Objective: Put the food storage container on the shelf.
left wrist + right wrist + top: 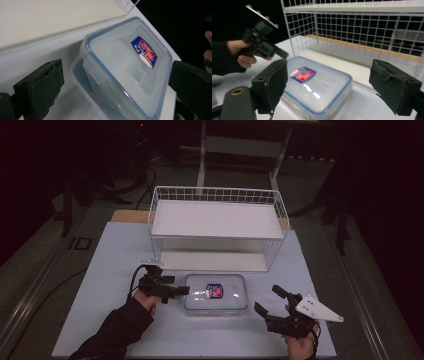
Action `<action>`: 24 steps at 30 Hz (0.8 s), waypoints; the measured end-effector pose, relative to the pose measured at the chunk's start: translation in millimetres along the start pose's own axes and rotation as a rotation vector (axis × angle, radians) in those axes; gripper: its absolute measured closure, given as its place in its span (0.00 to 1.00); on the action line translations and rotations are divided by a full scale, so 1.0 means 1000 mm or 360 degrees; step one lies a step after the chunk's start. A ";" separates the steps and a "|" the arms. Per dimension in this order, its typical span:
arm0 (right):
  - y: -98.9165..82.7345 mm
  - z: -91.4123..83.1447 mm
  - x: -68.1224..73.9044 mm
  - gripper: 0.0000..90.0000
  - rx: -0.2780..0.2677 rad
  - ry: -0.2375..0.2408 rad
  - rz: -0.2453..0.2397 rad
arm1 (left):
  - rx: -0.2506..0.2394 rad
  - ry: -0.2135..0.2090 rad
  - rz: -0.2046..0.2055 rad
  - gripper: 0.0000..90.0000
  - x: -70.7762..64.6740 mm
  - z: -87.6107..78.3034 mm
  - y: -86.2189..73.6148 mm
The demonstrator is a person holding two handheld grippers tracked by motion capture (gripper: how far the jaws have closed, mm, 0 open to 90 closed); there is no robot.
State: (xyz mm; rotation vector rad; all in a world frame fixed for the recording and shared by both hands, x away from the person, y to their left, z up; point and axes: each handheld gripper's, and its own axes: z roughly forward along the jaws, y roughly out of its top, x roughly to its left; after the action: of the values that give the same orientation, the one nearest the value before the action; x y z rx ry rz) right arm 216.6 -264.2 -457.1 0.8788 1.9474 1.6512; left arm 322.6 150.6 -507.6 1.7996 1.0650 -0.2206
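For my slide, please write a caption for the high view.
Two hand-held grippers, left and right, both open, flank a lidded clear plastic container before a white wire shelf.

In the high view, the clear lidded plastic box [215, 293] lies at lower centre on the pale tabletop [110, 270]. The white wire shelf rack [218, 227] stands above it at centre. The left tool [172, 290] sits just left of the box, the right tool [267, 301] at lower right, apart from it.

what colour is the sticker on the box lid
Blue and red with white, on the sticker; clearest in the left gripper view.
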 end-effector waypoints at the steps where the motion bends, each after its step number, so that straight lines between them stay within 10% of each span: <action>1: 0.000 -0.001 0.000 0.17 -0.0009 0.0018 0.0001 | 0.0012 -0.0007 -0.0026 0.00 0.002 0.001 -0.001; 13: 0.000 0.005 0.007 0.12 0.0071 0.0010 -0.0021 | 0.0141 -0.0136 -0.0361 0.08 0.019 0.010 -0.004; 24: 0.000 0.008 0.010 0.12 0.0108 0.0001 -0.0035 | 0.0182 -0.0260 -0.0508 0.50 0.027 0.012 -0.009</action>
State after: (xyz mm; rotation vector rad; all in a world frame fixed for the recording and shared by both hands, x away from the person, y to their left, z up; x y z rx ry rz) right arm 215.1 -251.8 -458.0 0.8793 2.0172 1.5816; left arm 335.7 156.6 -535.1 1.6709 1.2377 -0.6226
